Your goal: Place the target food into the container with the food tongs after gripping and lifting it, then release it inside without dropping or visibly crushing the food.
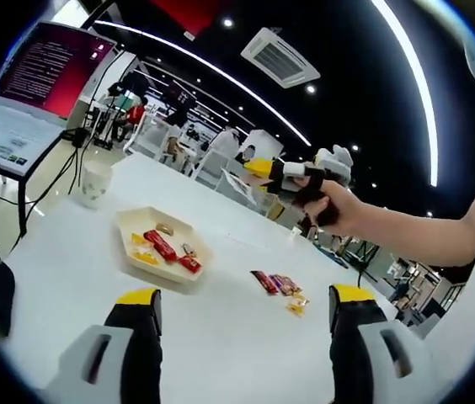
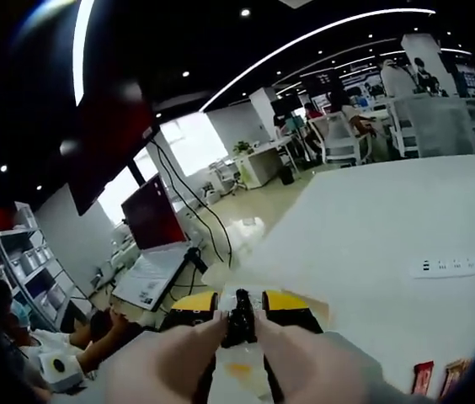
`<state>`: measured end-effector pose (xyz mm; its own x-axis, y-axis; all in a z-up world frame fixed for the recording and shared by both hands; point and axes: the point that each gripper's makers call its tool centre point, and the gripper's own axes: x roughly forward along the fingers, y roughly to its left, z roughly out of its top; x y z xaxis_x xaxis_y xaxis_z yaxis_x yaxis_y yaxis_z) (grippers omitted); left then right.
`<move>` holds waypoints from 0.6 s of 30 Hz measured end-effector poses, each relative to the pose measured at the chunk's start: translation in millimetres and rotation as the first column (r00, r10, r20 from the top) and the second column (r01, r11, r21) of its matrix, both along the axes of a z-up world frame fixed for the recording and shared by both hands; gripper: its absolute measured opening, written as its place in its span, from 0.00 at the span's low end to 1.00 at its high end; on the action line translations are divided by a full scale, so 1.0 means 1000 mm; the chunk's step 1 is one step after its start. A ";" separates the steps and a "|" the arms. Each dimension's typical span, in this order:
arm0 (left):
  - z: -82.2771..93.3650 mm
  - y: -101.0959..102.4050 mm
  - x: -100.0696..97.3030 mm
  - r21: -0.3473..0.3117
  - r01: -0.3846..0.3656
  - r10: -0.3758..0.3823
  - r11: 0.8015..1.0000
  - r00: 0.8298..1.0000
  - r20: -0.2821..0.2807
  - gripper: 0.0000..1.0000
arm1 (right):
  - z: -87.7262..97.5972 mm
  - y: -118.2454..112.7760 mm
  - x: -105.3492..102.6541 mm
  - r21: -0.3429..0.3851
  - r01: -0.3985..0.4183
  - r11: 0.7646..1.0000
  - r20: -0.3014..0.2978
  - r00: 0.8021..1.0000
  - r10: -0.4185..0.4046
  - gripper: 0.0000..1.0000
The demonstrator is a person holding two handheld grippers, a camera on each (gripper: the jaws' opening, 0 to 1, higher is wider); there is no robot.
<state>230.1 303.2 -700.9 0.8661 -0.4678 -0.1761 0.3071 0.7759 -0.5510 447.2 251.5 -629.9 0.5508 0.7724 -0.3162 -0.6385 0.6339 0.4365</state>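
Left claw [image 1: 242, 324] agape; tray [image 1: 128, 220]: two red bars; table [image 1: 221, 337]: several snacks.

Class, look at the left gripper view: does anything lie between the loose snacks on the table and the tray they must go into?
Nothing visible does. Only bare white table separates the loose snacks from the tray, which already holds several snacks.

A white paper cup [image 1: 94, 181] stood on the white table [image 1: 221, 328] at its far left. Beyond the left edge a red monitor screen [image 1: 45, 69] leaned on a stand, with black cables [image 1: 69, 164] hanging beneath it. A ceiling air-conditioning unit [image 1: 280, 57] sat overhead between long light strips [image 1: 406, 80]. In the right gripper view, a white power strip [image 2: 456, 266] lay on the table at right, and metal shelving [image 2: 18, 252] stood far left.
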 end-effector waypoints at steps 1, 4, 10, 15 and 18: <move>0.000 0.000 0.000 0.000 0.001 -0.001 1.000 1.000 0.000 0.81 | 0.000 0.001 0.000 -0.001 -0.001 1.000 0.001 1.000 0.001 0.20; 0.000 0.000 0.000 0.003 0.000 0.000 1.000 1.000 0.001 0.81 | 0.002 0.007 0.002 0.000 -0.013 1.000 0.005 1.000 0.013 0.20; 0.000 0.007 -0.002 -0.009 -0.019 0.019 1.000 1.000 0.004 0.82 | 0.001 0.022 0.004 -0.023 -0.057 0.998 0.016 0.998 0.058 0.20; 0.001 0.007 -0.004 -0.011 -0.016 0.016 1.000 1.000 0.014 0.82 | 0.004 0.029 0.005 -0.032 -0.075 0.997 0.024 0.997 0.076 0.20; 0.000 0.010 -0.004 -0.013 -0.026 0.026 1.000 1.000 0.012 0.82 | 0.007 0.035 0.006 -0.031 -0.084 0.996 0.028 0.996 0.085 0.20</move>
<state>226.4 313.2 -700.6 0.8798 -0.4476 -0.1598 0.2938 0.7765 -0.5574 453.4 286.4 -622.9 0.4935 0.8068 -0.3248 -0.7022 0.5900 0.3986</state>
